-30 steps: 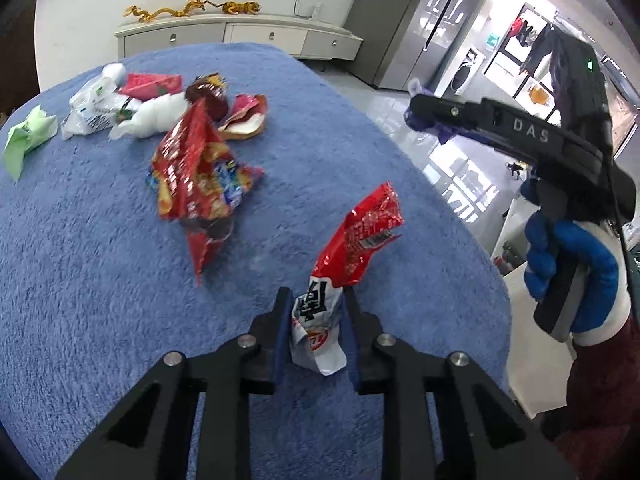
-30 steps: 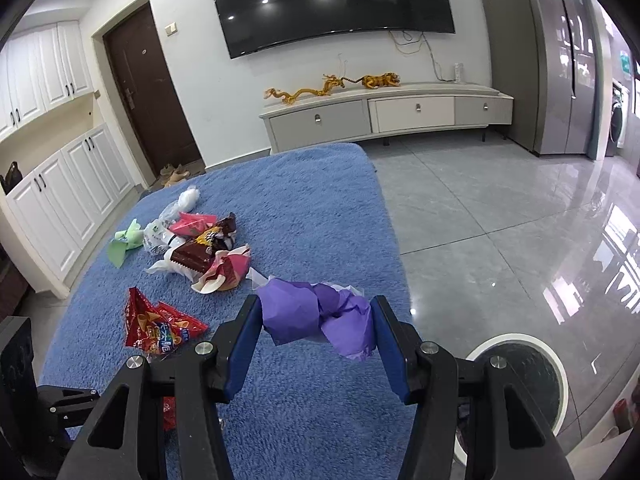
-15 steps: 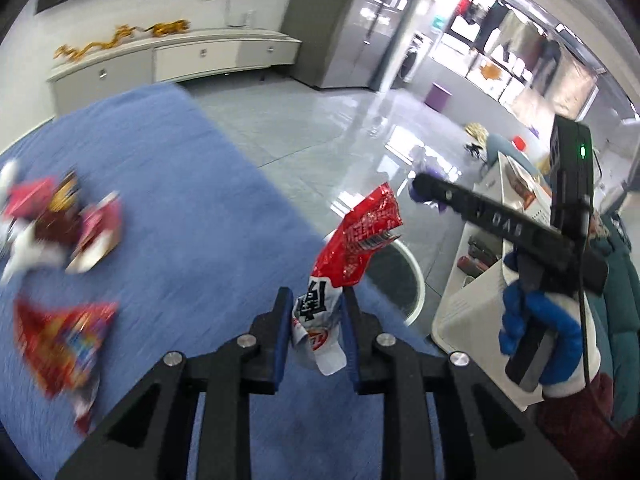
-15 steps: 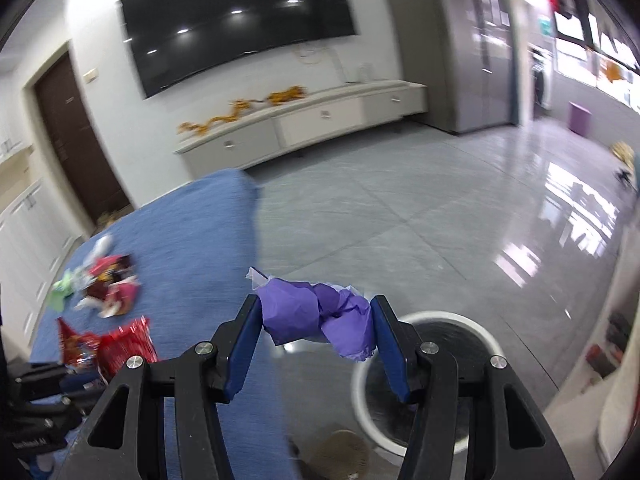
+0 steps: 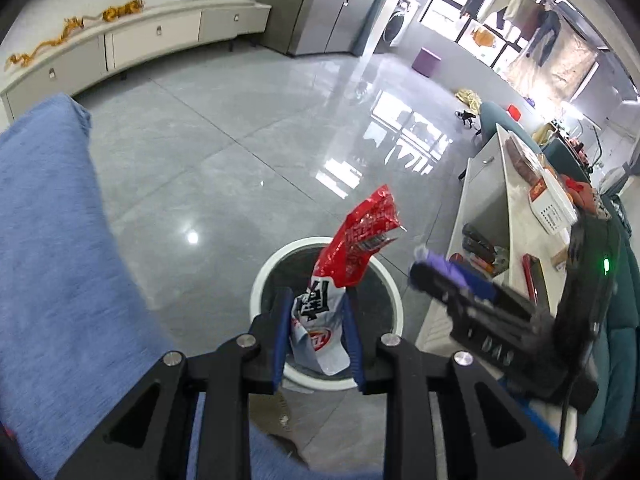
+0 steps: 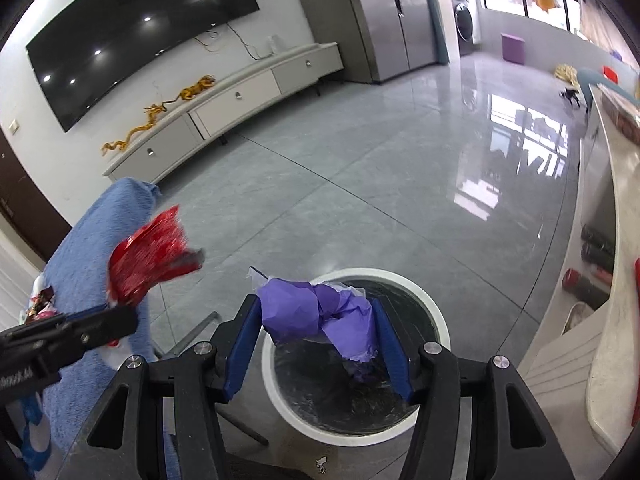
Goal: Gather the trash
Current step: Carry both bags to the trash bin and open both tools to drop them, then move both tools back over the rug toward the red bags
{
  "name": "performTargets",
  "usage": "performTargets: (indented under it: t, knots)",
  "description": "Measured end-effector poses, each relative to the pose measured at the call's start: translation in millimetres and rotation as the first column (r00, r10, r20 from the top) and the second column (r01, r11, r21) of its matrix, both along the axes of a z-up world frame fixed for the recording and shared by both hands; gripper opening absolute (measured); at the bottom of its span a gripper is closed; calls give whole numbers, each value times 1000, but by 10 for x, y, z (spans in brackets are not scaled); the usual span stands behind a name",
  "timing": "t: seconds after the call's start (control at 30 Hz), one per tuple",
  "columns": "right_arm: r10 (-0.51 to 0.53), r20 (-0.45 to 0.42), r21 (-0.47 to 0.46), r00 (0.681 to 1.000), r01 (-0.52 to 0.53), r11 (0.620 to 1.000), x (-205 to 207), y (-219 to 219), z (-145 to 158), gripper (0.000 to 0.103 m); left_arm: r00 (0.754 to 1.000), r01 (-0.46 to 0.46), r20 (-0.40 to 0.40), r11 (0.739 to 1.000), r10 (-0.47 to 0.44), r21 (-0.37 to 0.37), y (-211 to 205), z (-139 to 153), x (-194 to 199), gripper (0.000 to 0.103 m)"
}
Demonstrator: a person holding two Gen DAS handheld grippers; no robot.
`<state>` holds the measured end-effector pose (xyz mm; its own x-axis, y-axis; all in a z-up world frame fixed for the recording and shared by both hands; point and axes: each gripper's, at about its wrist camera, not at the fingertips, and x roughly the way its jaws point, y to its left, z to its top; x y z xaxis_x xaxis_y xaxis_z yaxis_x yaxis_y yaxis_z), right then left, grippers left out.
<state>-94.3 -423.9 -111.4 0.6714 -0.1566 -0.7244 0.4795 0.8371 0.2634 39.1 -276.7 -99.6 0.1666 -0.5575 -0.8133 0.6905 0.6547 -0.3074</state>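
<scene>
— Over the bin (image 5: 394, 295), that is where we have both pieces now. Our left gripper (image 5: 318, 342) has the red and white snack wrapper (image 5: 352, 256) between its blue pads, and the jaws are opening on it; the wrapper's white end hangs down inside the white rim.

— And our right gripper (image 6: 318, 342)?

— It is clamped on the crumpled purple paper (image 6: 316, 312), both pads pressing its sides, with the dark mouth of the bin (image 6: 440, 320) directly beneath in the right wrist view. Some purple scrap already seems to lie at the bottom.

— So the step in hand is the drop. How do we do it well?

— We keep each gripper pointed down over the middle of the opening, not over the rim. The wrapper is long and light; its red top leans out towards the far side, so we judge it could catch on the rim or flutter onto the grey floor (image 5: 224, 152) if we let go off-centre. We let the jaws spread fully before we pull away, so the foil does not cling to a pad.

— And the paper?

— It is bulkier and should fall straight. We release it while holding the hand quiet, keeping the two grippers apart so they do not knock together.

— More rubbish waits?

— Yes, a few wrappers (image 6: 38, 306) show on the blue cloth (image 6: 88, 240) at the left edge.
</scene>
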Motion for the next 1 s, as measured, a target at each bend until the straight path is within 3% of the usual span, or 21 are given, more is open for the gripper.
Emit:
performTargets:
  t: [0.17, 0.23, 0.4, 0.53, 0.7, 0.8, 1.0]
  knots:
    - [-38, -25, 30, 999, 39, 999, 3, -168, -158, 59, 993, 8, -115, 1000, -11, -27, -251, -160, 124, 39]
    - [-58, -36, 42, 998, 59, 997, -8, -212, -203, 60, 990, 6, -139, 999, -11, -36, -314, -202, 172, 57]
    - [-76, -47, 47, 996, 78, 996, -27, -250, -244, 64, 989, 4, -147, 999, -11, -42, -346, -219, 159, 58]
    - [-84, -45, 41, 995, 86, 995, -31, -264, -214, 65, 996, -12, -88, 999, 9, -30, -312, -147, 117, 58]
    - [-98, -31, 13, 995, 99, 995, -39, -241, -102, 65, 996, -66, 53, 997, 68, -46, -132, 73, 36, 58]
    - [-103, -11, -21, 995, 103, 994, -46, -166, 33, 68, 981, -107, 153, 990, 120, -91, 50, 291, -52, 58]
    - [-99, 32, -77, 995, 101, 992, -29, 30, 290, 79, 954, -129, 256, 985, 155, -118, 388, 618, -153, 58]
